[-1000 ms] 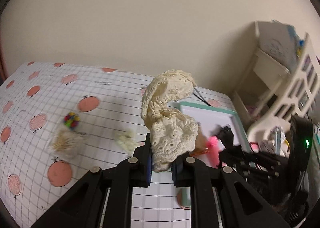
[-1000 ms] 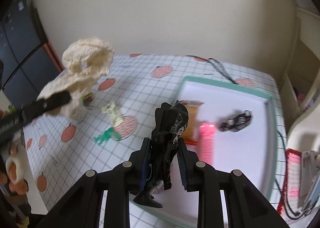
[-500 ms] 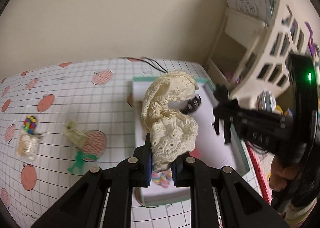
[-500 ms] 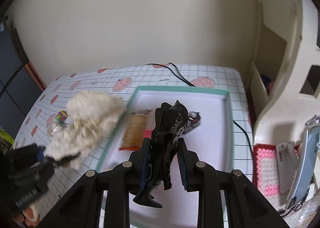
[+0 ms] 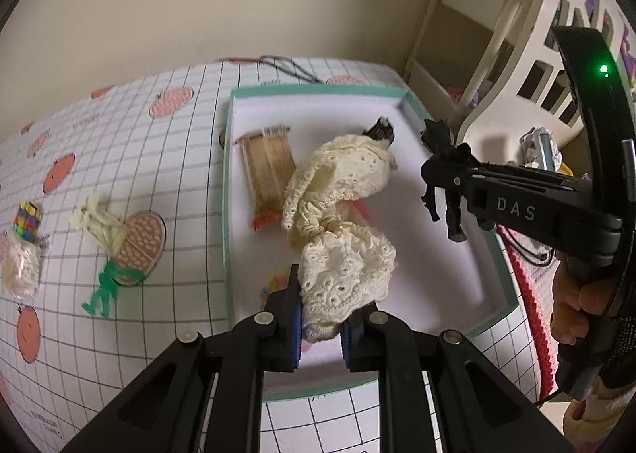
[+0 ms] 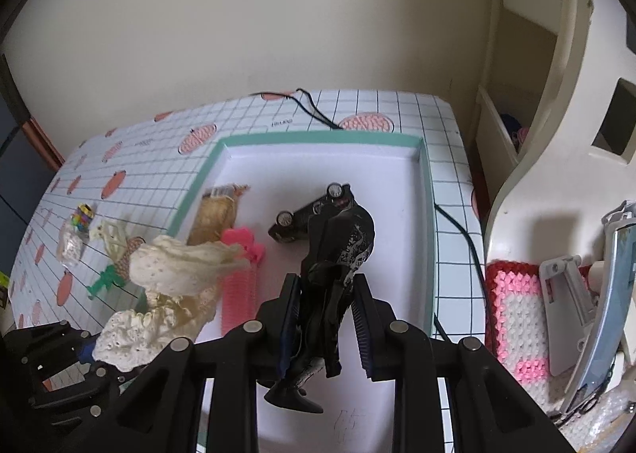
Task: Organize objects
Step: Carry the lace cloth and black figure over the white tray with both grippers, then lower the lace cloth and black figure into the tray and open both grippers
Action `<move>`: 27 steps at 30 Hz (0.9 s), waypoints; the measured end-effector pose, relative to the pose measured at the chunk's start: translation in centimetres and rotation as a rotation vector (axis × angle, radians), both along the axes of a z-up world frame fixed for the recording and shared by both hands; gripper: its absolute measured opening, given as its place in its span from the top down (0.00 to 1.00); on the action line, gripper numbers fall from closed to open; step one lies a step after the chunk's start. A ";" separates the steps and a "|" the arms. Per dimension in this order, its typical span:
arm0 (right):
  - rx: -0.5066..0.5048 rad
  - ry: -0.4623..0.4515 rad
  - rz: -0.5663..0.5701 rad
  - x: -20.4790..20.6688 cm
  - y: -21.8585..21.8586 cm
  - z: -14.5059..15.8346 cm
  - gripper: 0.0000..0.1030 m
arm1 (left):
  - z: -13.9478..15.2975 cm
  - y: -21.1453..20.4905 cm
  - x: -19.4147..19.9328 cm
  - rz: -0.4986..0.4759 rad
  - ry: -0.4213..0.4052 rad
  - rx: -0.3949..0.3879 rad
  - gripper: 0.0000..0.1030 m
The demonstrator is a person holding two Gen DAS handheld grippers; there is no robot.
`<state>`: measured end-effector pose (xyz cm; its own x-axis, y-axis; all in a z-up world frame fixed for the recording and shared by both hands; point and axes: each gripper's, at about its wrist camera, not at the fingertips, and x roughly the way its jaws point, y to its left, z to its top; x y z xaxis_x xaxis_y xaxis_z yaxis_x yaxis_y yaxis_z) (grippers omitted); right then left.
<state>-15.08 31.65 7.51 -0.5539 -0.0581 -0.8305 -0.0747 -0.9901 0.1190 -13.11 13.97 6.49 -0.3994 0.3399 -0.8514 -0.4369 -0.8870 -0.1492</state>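
Both hands are over the shallow white tray with the mint-green rim (image 6: 425, 190), which lies on the tabletop (image 5: 131, 142) under its grid-and-peach patterned cover. The left hand-held gripper (image 5: 320, 327) is closed on the lower end of a cream lace scrunchie-like bundle of eyelet fabric (image 5: 342, 222); the bundle's long axis runs up and away from the fingers, so its free end hangs over the tray's middle. The right hand-held gripper (image 6: 326, 317) clamps a black figurine with white markings and a flat base (image 6: 338, 254), its long axis roughly in line with the fingers, base toward the camera.

As I judge it, what matters next is that each load sits directly above the tray floor: the lace on the tray's near left, the figurine on its right half. Lowering and letting go should be enough, and neither arm needs to cross the other.

In the tray lie a black toy car on its side (image 6: 310, 214), a pink comb-like plastic piece (image 6: 240, 286) and a tan snack packet in clear wrap (image 5: 268, 170). On the cover to the left remain a cream toy figure (image 5: 99, 224), a green toy figure (image 5: 109, 288) and a small clear bag with coloured beads (image 5: 22, 250).

The only writing I can read is "DAS" on the right tool's body in the left wrist view.
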 end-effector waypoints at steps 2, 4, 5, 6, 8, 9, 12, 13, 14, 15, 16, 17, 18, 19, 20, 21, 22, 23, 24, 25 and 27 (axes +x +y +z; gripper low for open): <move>0.011 -0.013 0.004 -0.1 0.0 -0.5 0.73 | -0.7 0.0 0.0 0.000 -0.026 0.000 0.85; 0.019 -0.025 0.008 -0.3 -0.2 -1.0 0.73 | -1.3 0.1 0.0 -0.003 -0.049 -0.004 0.85; 0.023 -0.034 0.011 -0.4 -0.3 -1.3 0.73 | -1.5 0.1 0.1 -0.004 -0.054 -0.006 0.85; 0.024 -0.038 0.011 -0.4 -0.3 -1.4 0.73 | -1.7 0.2 0.1 -0.008 -0.060 -0.008 0.85; 0.025 -0.048 0.012 -0.6 -0.4 -1.8 0.73 | -2.0 0.4 0.2 -0.018 -0.072 -0.014 0.85; 0.024 -0.051 0.013 -0.6 -0.4 -1.9 0.73 | -2.3 0.5 0.3 -0.022 -0.080 -0.017 0.85; 0.021 -0.064 0.016 -0.9 -0.5 -2.4 0.73 | -2.9 0.9 0.2 -0.027 -0.094 -0.025 0.85; 0.021 -0.066 0.018 -1.0 -0.6 -2.5 0.73 | -3.0 0.9 0.2 -0.028 -0.096 -0.028 0.84; 0.022 -0.068 0.018 -1.1 -0.6 -2.7 0.73 | -3.1 1.1 0.2 -0.031 -0.097 -0.032 0.84; 0.023 -0.069 0.017 -1.1 -0.6 -2.7 0.73 | -3.2 1.3 0.2 -0.033 -0.097 -0.035 0.84; 0.023 -0.072 0.016 -1.2 -0.6 -2.8 0.73 | -3.2 1.4 0.3 -0.035 -0.096 -0.037 0.84; 0.022 -0.074 0.015 -1.2 -0.6 -2.9 0.73 | -3.3 1.5 0.3 -0.037 -0.096 -0.038 0.84; 0.022 -0.076 0.014 -1.3 -0.6 -3.0 0.73 | -3.3 1.7 0.3 -0.040 -0.097 -0.038 0.83; 0.022 -0.078 0.014 -1.3 -0.6 -3.0 0.73 | -3.3 1.8 0.3 -0.042 -0.100 -0.035 0.83; 0.021 -0.078 0.011 -1.3 -0.5 -3.1 0.73 | -3.3 1.8 0.3 -0.043 -0.104 -0.030 0.83; 0.021 -0.078 0.009 -1.3 -0.5 -3.1 0.72 | -3.2 1.8 0.3 -0.041 -0.110 -0.024 0.83; 0.022 -0.076 0.005 -1.2 -0.4 -3.0 0.72 | -3.2 1.9 0.3 -0.040 -0.112 -0.021 0.82; 0.022 -0.075 0.003 -1.2 -0.4 -3.0 0.72 | -3.1 2.0 0.4 -0.043 -0.115 -0.019 0.82; 0.022 -0.073 0.002 -1.2 -0.4 -2.9 0.72 | -3.0 2.2 0.5 -0.048 -0.113 -0.022 0.82; 0.024 -0.072 0.001 -1.2 -0.4 -2.9 0.72 | -3.0 2.3 0.5 -0.052 -0.112 -0.025 0.80; 0.023 -0.072 0.000 -1.1 -0.4 -2.9 0.72 | -2.8 2.6 0.7 -0.066 -0.112 -0.025 0.76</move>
<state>-16.19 31.24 4.58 -0.4930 -0.0390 -0.8691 -0.0820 -0.9925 0.0910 -12.43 16.61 3.69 -0.2792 0.3400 -0.8980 -0.4760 -0.8612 -0.1781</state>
